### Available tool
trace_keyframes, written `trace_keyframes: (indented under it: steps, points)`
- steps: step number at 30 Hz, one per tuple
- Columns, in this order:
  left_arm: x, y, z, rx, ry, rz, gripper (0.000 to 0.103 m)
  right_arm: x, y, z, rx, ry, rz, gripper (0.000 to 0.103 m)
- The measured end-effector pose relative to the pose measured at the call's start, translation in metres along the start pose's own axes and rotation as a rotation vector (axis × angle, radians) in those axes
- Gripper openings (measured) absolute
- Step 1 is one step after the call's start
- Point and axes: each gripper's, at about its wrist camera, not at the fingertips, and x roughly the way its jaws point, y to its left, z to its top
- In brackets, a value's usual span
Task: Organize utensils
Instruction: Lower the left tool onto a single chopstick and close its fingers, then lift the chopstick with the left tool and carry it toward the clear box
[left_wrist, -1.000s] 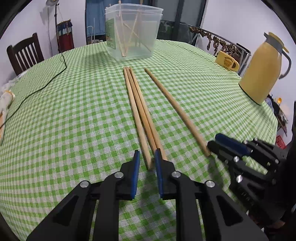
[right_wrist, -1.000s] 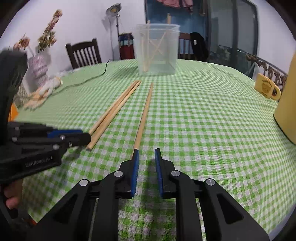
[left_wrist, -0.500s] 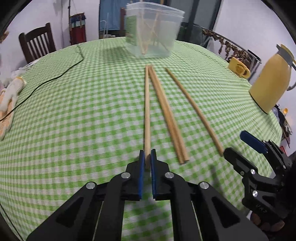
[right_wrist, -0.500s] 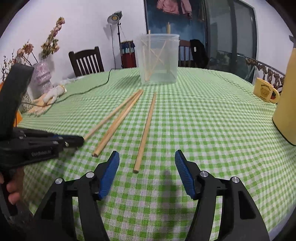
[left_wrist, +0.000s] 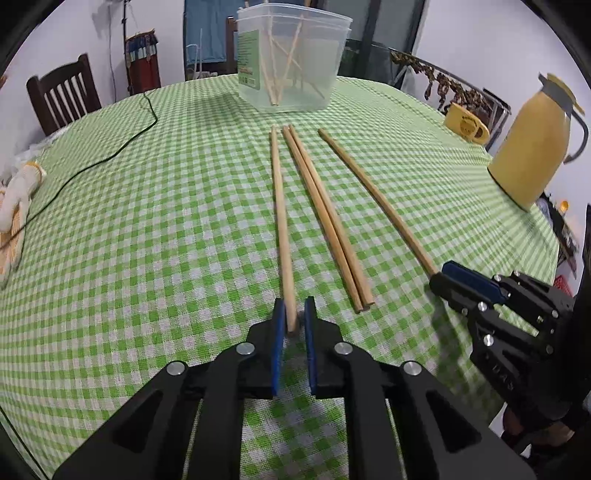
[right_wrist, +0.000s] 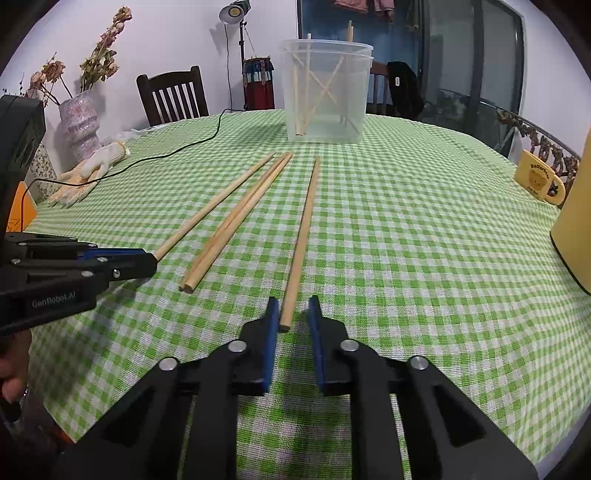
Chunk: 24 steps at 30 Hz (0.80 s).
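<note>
Both grippers' jaws have narrowed around separate chopstick ends since earlier.

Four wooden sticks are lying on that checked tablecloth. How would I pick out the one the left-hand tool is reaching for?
Start at the clear plastic tub at the table's far side; four chopsticks fan out from it toward you. The leftmost chopstick lies alone, its near end between the left gripper's blue pads. Its neighbours are a touching pair.
</note>
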Motion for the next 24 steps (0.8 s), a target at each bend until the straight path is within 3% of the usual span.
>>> trace_keyframes:
  steps: [2,6,16,24]
  points:
    - [0.001,-0.004,0.002,0.021,0.005,0.01,0.008,0.0,0.0,0.0,-0.003,0.0,0.005,0.009]
    - [0.002,0.0,0.006,-0.01,0.02,0.014,0.004,-0.004,-0.001,0.0,-0.013,-0.001,0.018,0.008]
    - [-0.061,0.008,0.031,-0.03,-0.169,0.004,0.003,-0.046,-0.015,0.024,-0.046,-0.134,-0.009,0.007]
    - [-0.13,0.015,0.064,0.035,-0.301,0.01,0.003,-0.094,-0.03,0.062,-0.087,-0.258,-0.02,0.007]
